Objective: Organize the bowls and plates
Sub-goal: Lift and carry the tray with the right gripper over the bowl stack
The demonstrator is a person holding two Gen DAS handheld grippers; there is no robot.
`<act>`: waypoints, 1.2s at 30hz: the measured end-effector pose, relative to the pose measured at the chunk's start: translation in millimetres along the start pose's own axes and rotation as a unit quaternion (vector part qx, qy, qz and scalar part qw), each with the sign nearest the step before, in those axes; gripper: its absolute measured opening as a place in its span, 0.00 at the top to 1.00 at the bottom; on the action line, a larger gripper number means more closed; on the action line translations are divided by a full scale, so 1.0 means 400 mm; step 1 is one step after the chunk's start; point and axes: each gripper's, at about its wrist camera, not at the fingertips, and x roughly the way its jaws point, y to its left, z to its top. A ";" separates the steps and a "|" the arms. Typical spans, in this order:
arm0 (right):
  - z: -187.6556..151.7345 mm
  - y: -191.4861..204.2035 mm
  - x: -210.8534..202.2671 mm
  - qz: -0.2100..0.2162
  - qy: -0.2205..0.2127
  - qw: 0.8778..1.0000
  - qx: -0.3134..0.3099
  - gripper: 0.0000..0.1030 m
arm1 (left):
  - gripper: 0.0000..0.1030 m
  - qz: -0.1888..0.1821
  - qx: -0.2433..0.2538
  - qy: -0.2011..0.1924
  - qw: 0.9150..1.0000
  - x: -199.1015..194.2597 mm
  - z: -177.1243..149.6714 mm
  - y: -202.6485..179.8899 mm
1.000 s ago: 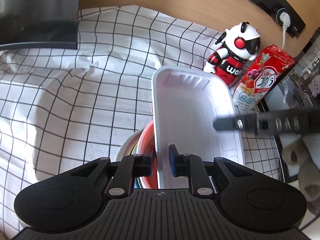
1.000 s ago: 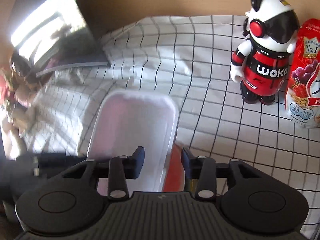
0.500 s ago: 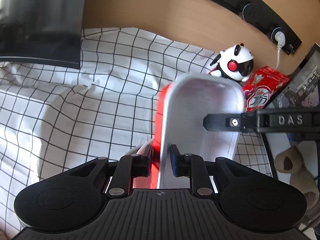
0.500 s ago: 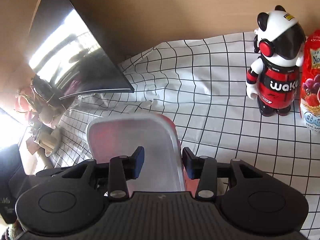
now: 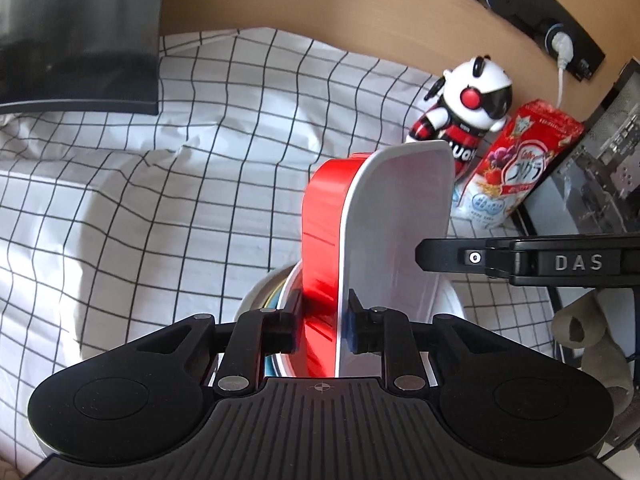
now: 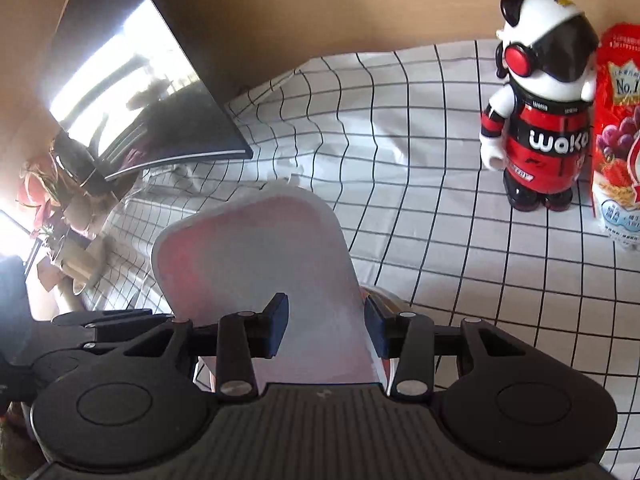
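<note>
Two trays, a white tray [image 5: 394, 240] nested against a red tray [image 5: 320, 216], stand nearly on edge between my claws, tipped up over the bowl stack [image 5: 272, 300] on the checked cloth [image 5: 160, 200]. My left claw [image 5: 322, 324] straddles the near ends of both trays; its jaws have just been opening, and I read the pads as lying against the red back and the white face, so it grips the pair, though loosely. My right claw [image 6: 326, 322] is clenched across the white tray [image 6: 256, 264], one pad on its pale face and the other at its right rim, with a sliver of red showing behind.

What matters next, I judge, is the long axis: it runs away from both claws and upward, towards the toy robot [image 5: 464, 116] and snack bag [image 5: 520, 160]. Both claws sit at the same low end, so the far end is unsupported. From the left view the right claw's finger [image 5: 452, 254] crosses the white tray from the right at mid-height. To separate the trays I would let the left claw keep the red one and draw the white one rightward.
</note>
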 end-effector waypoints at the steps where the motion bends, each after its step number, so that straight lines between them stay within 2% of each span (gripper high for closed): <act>1: 0.003 0.001 0.001 0.000 -0.001 1.000 0.002 0.58 | 0.76 -0.001 -0.001 -0.002 1.000 -0.004 0.003 0.001; 4: 0.011 0.001 -0.008 0.009 0.001 1.000 0.017 0.58 | 0.77 0.005 0.004 -0.008 1.000 -0.014 0.020 -0.001; 7: 0.019 0.013 -0.054 0.026 -0.017 0.999 0.012 0.58 | 0.79 0.018 0.019 -0.026 0.999 -0.027 0.046 -0.006; 11: 0.018 0.022 -0.087 0.041 -0.030 0.999 0.001 0.58 | 0.79 0.008 0.021 -0.044 0.999 -0.008 0.076 0.013; 16: -0.020 -0.020 -0.032 0.002 -0.001 1.000 0.021 0.58 | 0.79 -0.005 0.008 0.005 1.000 0.063 0.054 0.038; 20: -0.031 -0.043 -0.015 -0.003 0.012 0.999 0.034 0.58 | 0.79 -0.006 0.015 -0.001 1.000 0.059 0.040 0.045; 25: -0.022 -0.038 -0.037 -0.003 -0.004 1.000 0.028 0.57 | 0.79 -0.025 -0.006 -0.016 1.000 0.020 0.040 0.058; 28: -0.021 -0.042 -0.040 -0.006 -0.008 1.000 0.028 0.56 | 0.79 -0.032 -0.009 -0.009 0.999 0.001 0.038 0.063; 33: -0.047 -0.044 -0.008 -0.005 0.015 0.999 0.035 0.56 | 0.78 -0.021 -0.012 -0.003 1.000 0.006 0.031 0.076; 36: -0.069 -0.020 -0.006 -0.006 0.012 1.000 0.013 0.55 | 0.82 -0.033 -0.019 0.007 0.999 0.026 0.034 0.082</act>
